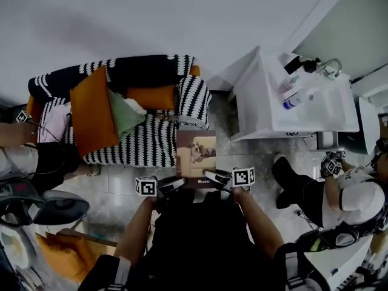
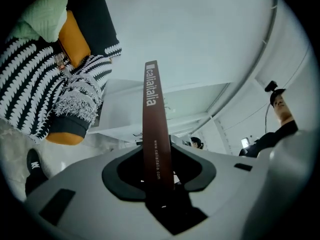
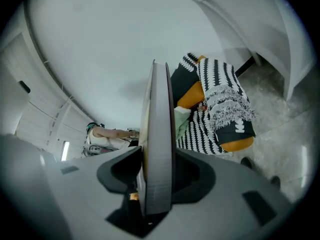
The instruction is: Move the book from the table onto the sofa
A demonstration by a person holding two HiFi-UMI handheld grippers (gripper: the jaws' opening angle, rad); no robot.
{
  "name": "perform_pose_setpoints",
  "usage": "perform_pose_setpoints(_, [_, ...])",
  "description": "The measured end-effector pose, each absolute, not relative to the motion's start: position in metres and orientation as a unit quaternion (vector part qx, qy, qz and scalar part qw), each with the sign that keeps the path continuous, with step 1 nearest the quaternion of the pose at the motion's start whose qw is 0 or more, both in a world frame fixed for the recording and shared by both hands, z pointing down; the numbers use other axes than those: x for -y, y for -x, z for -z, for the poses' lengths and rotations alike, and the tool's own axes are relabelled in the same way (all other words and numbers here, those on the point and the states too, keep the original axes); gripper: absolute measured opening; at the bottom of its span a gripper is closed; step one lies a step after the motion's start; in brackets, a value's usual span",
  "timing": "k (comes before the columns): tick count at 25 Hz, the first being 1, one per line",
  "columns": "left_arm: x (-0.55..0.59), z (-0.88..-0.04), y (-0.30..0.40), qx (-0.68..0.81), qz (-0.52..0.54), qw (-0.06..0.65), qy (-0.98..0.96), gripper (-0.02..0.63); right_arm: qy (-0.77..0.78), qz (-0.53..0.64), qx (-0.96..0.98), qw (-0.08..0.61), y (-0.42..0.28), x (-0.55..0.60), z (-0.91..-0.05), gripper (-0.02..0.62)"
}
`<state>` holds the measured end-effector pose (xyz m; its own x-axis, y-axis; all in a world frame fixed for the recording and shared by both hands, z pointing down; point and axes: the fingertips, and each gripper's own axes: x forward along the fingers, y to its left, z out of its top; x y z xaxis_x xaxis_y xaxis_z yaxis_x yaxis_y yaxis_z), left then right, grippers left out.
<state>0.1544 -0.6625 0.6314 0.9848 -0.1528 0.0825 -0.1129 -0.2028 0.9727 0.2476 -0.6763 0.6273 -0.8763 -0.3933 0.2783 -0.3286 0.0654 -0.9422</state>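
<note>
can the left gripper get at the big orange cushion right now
Probably not yet: the left gripper is clamped on the book, though the big orange cushion lies exposed on the sofa.

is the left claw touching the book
Touching. The left gripper view shows the left claw shut on the book, its brown spine pinched between both jaws.
</note>
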Motion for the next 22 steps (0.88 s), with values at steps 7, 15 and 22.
perform_pose_setpoints(7, [0.688,-0.644,-0.162,0.089,-0.013,0.651,-0.754,0.150,0.247,0.651,-0.717,0.021,-0.253,0.705,-0.646,0.179])
perform_pose_setpoints(15, [0.742,-0.677,-0.176,0.172,-0.051,0.663,-0.727,0.166,0.207,0.687,-0.696,-0.001,-0.263,0.763,-0.689,0.189])
perform_pose_setpoints(22, [0.804,-0.713,-0.191,0.195,-0.078,0.662,-0.720,0.175,0.199,0.709,-0.676,-0.008,-0.277,0.826,-0.729,0.194])
